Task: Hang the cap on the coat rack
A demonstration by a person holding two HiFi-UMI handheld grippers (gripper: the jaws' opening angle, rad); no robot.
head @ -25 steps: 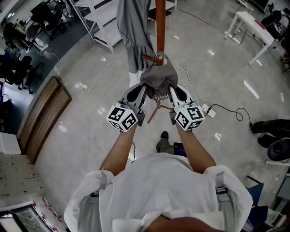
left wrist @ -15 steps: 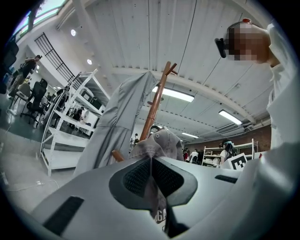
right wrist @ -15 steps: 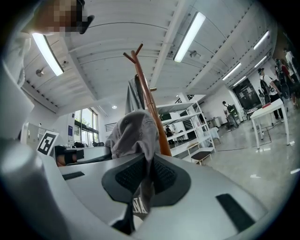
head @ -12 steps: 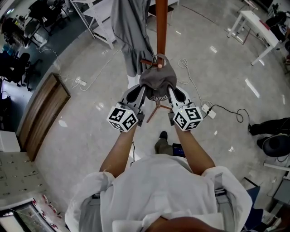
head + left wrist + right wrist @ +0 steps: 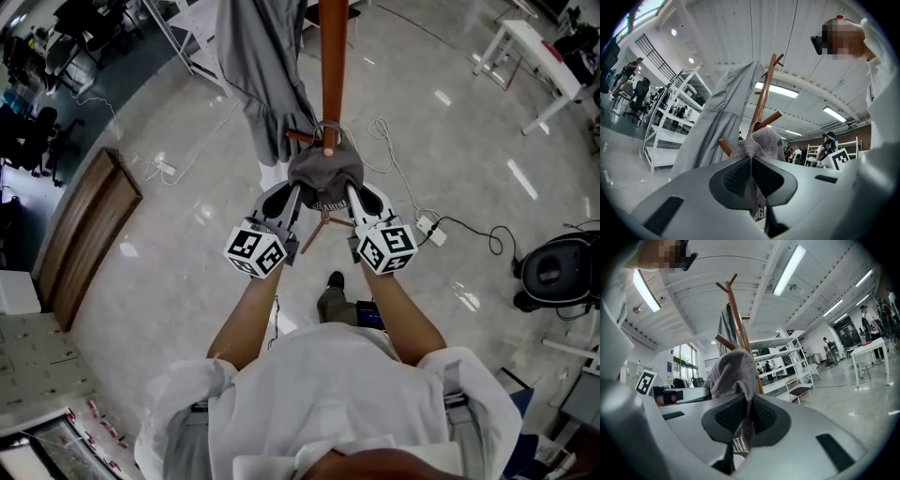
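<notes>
A grey cap (image 5: 324,174) is held up between both grippers, right against the brown wooden coat rack pole (image 5: 332,66). My left gripper (image 5: 294,193) is shut on the cap's left edge, with the cloth pinched between its jaws (image 5: 751,161). My right gripper (image 5: 350,192) is shut on the cap's right edge (image 5: 749,401). The cap's crown (image 5: 764,143) sits just below a short wooden peg (image 5: 767,120) and beside another peg (image 5: 724,146). In the right gripper view the cap (image 5: 733,373) covers the lower pole (image 5: 738,324). A grey garment (image 5: 262,75) hangs on the rack's left side.
The rack's legs (image 5: 323,225) stand on a glossy grey floor with white cables and a power strip (image 5: 429,227). A wooden board (image 5: 89,234) lies left. White shelving (image 5: 670,122) and a white table (image 5: 525,56) stand further off. A black round device (image 5: 561,267) sits right.
Both grippers have carried the cap a little up and toward the pole. The black round device at the right has come further into view.
</notes>
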